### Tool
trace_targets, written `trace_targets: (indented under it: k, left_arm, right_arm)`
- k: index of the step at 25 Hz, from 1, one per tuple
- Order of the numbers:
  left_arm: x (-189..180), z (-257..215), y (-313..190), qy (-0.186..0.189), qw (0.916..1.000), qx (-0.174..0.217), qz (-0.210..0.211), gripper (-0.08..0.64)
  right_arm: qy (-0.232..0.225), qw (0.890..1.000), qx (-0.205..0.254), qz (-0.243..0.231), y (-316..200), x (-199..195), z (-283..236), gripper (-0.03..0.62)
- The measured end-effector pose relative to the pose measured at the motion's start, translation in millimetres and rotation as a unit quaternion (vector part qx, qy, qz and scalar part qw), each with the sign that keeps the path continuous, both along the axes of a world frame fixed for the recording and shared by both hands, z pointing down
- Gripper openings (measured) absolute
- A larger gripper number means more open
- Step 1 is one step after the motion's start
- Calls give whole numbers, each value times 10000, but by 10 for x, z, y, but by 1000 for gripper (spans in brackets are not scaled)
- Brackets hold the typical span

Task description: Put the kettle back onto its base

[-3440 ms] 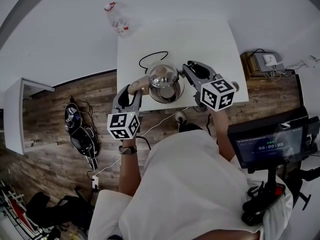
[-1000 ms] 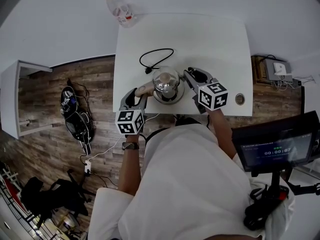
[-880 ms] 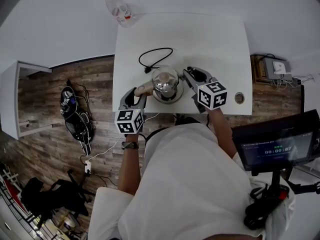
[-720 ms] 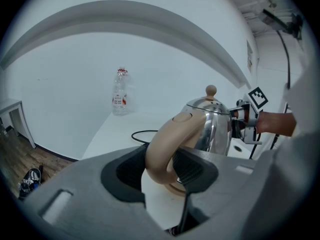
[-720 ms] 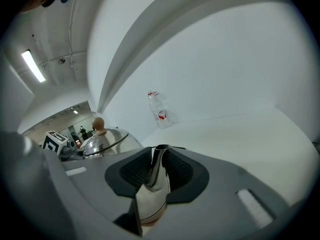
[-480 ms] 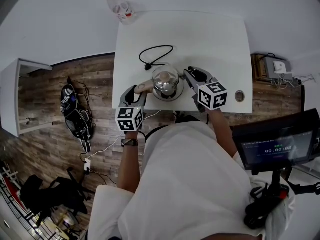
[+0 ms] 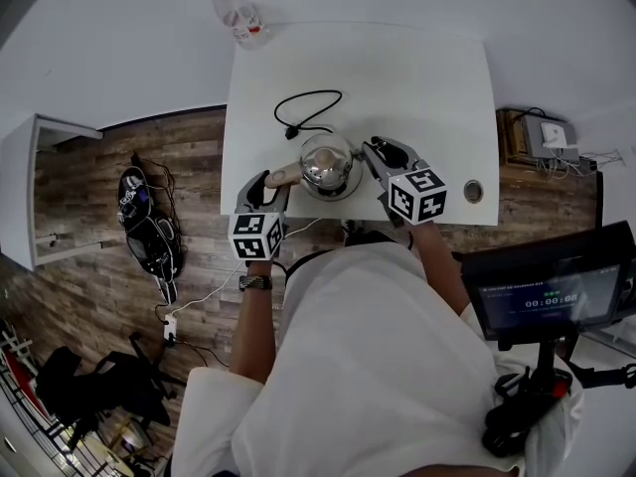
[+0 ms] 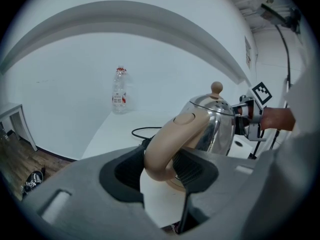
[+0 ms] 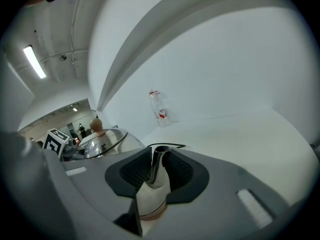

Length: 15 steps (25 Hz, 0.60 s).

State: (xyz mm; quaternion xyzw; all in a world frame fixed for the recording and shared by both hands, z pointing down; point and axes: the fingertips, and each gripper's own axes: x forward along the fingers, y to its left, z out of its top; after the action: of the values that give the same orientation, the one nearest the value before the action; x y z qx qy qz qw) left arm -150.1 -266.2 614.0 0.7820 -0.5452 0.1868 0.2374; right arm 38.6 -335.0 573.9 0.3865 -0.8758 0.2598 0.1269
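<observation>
Looping black cable (image 7: 291, 133) lies just behind the kettle (image 7: 326, 160).

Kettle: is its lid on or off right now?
On. In the left gripper view the lid sits closed on the kettle, with its round knob on top and no gap visible.

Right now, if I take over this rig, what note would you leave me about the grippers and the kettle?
Left gripper: jaws shut on the kettle, at its beige handle.
Right gripper: jaws around the spout, seemingly gripping its wider lower part.
Kettle: upright near the front edge of the table, black cord behind it.
Done: both grips set; base hidden underneath, so seating unclear.
Left: confirm it sits on the base, then release.
</observation>
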Motion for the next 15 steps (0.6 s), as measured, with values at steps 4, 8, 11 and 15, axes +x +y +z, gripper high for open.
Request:
trace_targets:
  k: [4, 8, 11, 15]
  left_arm:
    - [10, 9, -18, -47, 10000, 1, 53, 173]
    - [28, 0, -47, -186, 9997, 25, 122, 173]
    - [31, 12, -55, -236, 9996, -4, 167, 175]
    - [-10, 22, -62, -265, 9995, -1, 194, 176]
  right_arm:
    - [10, 10000, -14, 64, -6, 16, 15, 84]
    - [-59, 9995, -129, 278, -13, 54, 45, 84]
    - [-41, 9992, -142, 365, -2, 89, 66, 84]
    - [-36, 9989, -152, 452, -9, 136, 90, 84]
